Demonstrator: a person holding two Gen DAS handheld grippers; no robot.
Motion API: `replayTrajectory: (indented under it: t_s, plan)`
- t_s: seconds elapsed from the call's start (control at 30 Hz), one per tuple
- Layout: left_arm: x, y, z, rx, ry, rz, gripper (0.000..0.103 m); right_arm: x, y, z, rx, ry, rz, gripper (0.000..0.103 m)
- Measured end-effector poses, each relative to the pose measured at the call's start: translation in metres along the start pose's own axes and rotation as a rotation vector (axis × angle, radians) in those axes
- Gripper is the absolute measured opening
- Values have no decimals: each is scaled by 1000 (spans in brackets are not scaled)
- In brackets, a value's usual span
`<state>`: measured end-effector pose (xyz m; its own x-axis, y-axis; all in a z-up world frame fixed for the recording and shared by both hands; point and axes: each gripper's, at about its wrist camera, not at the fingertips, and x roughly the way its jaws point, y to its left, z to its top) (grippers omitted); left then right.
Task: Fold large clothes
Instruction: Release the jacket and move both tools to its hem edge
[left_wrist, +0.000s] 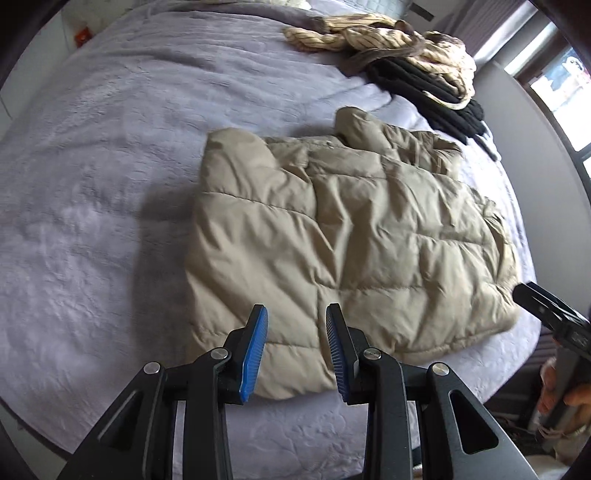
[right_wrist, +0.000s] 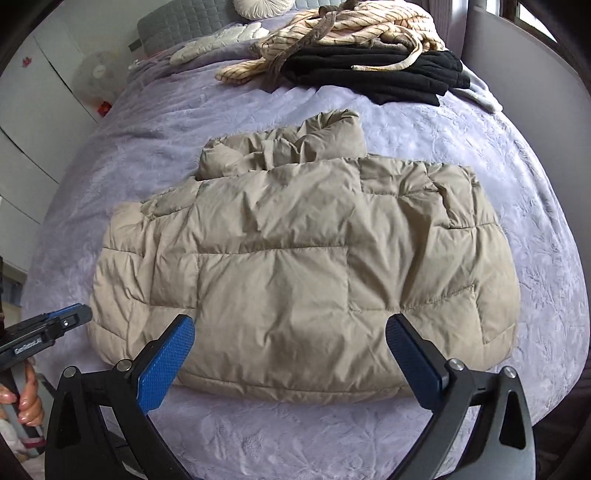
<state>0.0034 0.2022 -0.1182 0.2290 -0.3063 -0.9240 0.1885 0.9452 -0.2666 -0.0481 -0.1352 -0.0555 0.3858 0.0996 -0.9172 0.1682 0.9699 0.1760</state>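
A beige puffer jacket (left_wrist: 351, 236) (right_wrist: 295, 258) lies folded into a rough rectangle on the lavender bed cover (left_wrist: 92, 184) (right_wrist: 535, 184), with a sleeve or collar bunched at its far side. My left gripper (left_wrist: 297, 310) hovers over the jacket's near left hem, its blue pads partly apart and no fabric pinched. My right gripper (right_wrist: 290, 321) hangs over the near edge with its jaws spread wide and nothing in them. Each gripper shows at the edge of the other's view: the right gripper (left_wrist: 546, 310) and the left gripper (right_wrist: 55, 325).
At the far right of the bed lies a pile: a cream striped garment (right_wrist: 351, 26) (left_wrist: 369, 37) over a black one (right_wrist: 369, 74) (left_wrist: 424, 92). Pale pillows (right_wrist: 218, 44) and a grey headboard (right_wrist: 177, 26) stand at the back. A hand (right_wrist: 26, 398) grips the left handle.
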Motion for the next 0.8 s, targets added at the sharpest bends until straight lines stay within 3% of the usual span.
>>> replayTrajectory:
  t_s: [0.03, 0.07, 0.1, 0.17, 0.57, 0.67, 0.8]
  plan:
    - [0, 1, 1, -2, -4, 7, 58, 1, 2, 1, -3, 5, 4, 103]
    - [-2, 2, 1, -6, -19, 23, 87, 2, 5, 1, -6, 16, 6, 103]
    - [-3, 0, 2, -7, -37, 34, 94, 4, 7, 1, -8, 24, 7, 103]
    - [-7, 1, 3, 2, -60, 48, 94, 5, 11, 1, -8, 29, 15, 103]
    - [6, 24, 7, -25, -31, 123, 95, 14, 39, -7, 6, 53, 90, 103]
    - [9, 29, 7, -23, -37, 136, 103, 17, 43, -10, 20, 68, 86, 103]
    - [12, 35, 8, -12, -38, 156, 103, 21, 53, -11, 3, 97, 55, 103]
